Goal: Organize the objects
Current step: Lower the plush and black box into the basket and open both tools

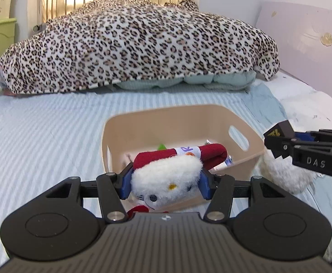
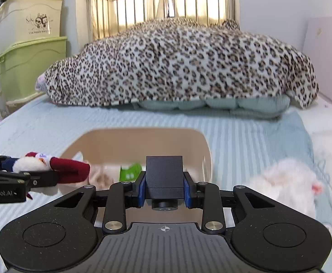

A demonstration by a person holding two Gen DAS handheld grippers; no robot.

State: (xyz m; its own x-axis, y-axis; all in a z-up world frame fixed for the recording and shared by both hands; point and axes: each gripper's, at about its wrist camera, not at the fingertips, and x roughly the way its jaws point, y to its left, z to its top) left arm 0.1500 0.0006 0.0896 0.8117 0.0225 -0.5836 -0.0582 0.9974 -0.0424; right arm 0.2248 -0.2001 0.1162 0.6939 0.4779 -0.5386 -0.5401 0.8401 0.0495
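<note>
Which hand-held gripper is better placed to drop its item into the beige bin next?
Left, probably. The left hand-held gripper holds the plush toy right at the beige bin. The right hand-held gripper, clamping a black box, sits slightly behind the rim.

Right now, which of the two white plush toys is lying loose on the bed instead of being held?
The fluffy all-white plush toy, lying right of the beige plastic basket. The other white plush toy with the red hat is clamped in the left hand-held gripper.
</note>
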